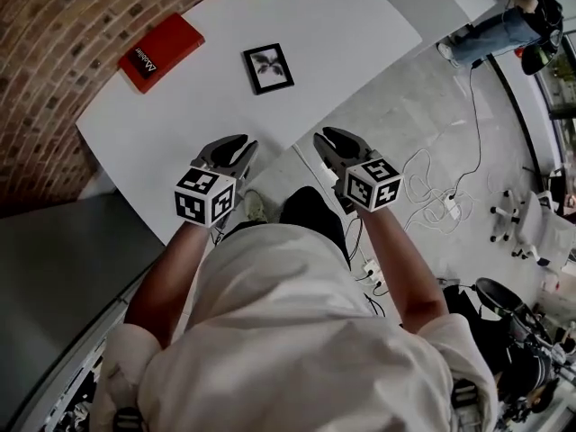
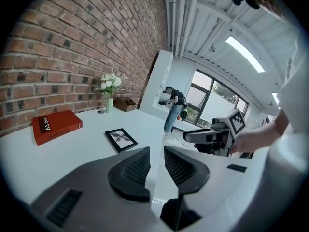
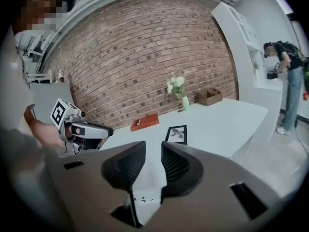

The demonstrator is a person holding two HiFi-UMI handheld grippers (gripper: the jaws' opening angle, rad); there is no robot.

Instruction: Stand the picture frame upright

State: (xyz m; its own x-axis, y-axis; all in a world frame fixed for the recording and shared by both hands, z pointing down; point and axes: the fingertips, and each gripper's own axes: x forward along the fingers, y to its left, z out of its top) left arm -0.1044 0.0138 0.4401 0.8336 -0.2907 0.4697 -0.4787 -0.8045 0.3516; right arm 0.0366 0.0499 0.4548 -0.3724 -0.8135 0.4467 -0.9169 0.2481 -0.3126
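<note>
Forearms extend forward side by side, left gripper [image 1: 236,142] and right gripper [image 1: 331,136] tilted slightly down near the table [image 1: 360,25] edge, jaws apart and empty, frame [image 1: 268,68] lying flat ahead.

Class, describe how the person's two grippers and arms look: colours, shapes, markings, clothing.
Both the left gripper and right gripper have grey bodies and dark, curved jaws with ribbed pads. Each carries a white cube printed with black square markers. No cables show on them. The person wears a pale short-sleeved shirt; the forearms are bare.
</note>
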